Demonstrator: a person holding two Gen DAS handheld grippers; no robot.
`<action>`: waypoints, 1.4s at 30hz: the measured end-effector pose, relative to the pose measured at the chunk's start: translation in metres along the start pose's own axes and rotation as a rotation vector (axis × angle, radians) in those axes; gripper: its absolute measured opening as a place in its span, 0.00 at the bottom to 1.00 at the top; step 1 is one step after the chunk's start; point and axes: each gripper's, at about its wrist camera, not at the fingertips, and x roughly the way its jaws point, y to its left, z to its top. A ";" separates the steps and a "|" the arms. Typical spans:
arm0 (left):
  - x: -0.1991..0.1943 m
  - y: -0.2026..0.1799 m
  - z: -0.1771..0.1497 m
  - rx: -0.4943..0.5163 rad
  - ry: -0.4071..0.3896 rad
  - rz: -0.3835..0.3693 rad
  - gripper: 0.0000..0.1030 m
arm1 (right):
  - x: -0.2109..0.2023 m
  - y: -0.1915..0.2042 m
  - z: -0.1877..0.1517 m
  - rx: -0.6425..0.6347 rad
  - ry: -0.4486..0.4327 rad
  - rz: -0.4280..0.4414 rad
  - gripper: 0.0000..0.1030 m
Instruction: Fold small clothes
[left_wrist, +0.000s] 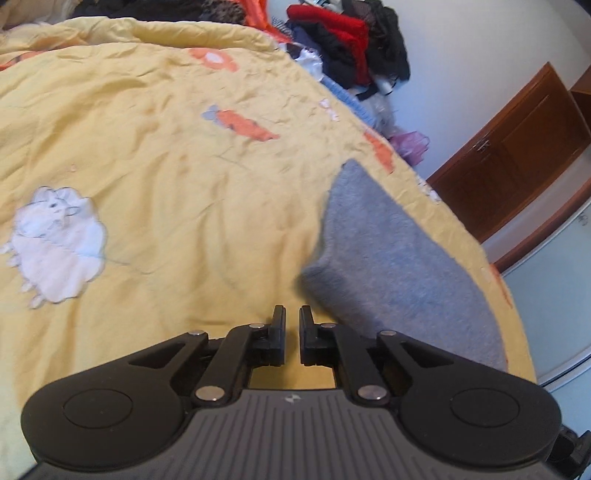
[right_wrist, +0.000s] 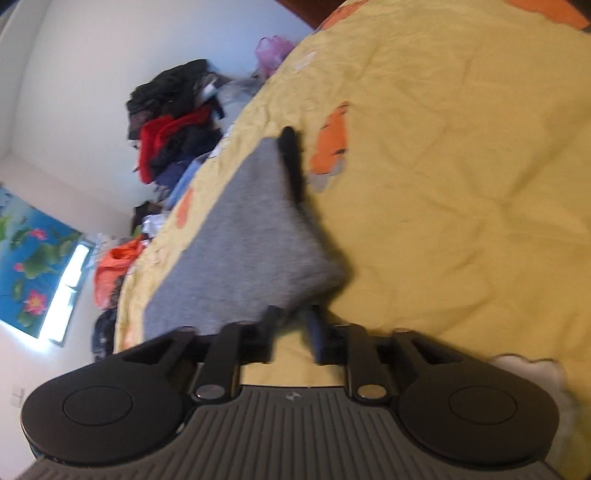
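Left gripper (left_wrist: 292, 314) nearly closed, holding nothing; folded grey garment (left_wrist: 391, 258) just right of it. Right gripper (right_wrist: 291, 319) blurred, slightly parted, seemingly empty, garment just ahead on yellow quilt (right_wrist: 461, 184).

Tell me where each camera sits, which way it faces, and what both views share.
Left wrist: sits on the left gripper, looking forward over the yellow quilt with the grey garment to its right; its own fingers show, slightly apart, empty.
Right wrist: sits on the right gripper, rolled sideways, facing the grey garment; its fingers show, blurred, apart at the garment's near corner.
Shared: the garment, the quilt, and the clothes pile against the wall.
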 end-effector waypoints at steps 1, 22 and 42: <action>-0.004 0.001 0.002 0.011 -0.016 0.008 0.11 | -0.006 0.001 0.002 -0.007 -0.018 0.011 0.50; 0.148 -0.171 0.038 0.694 -0.142 0.128 0.52 | 0.192 0.105 0.154 -0.515 0.036 -0.208 0.71; 0.178 -0.195 0.082 0.701 -0.137 0.126 0.63 | 0.166 0.118 0.147 -0.557 -0.122 -0.134 0.52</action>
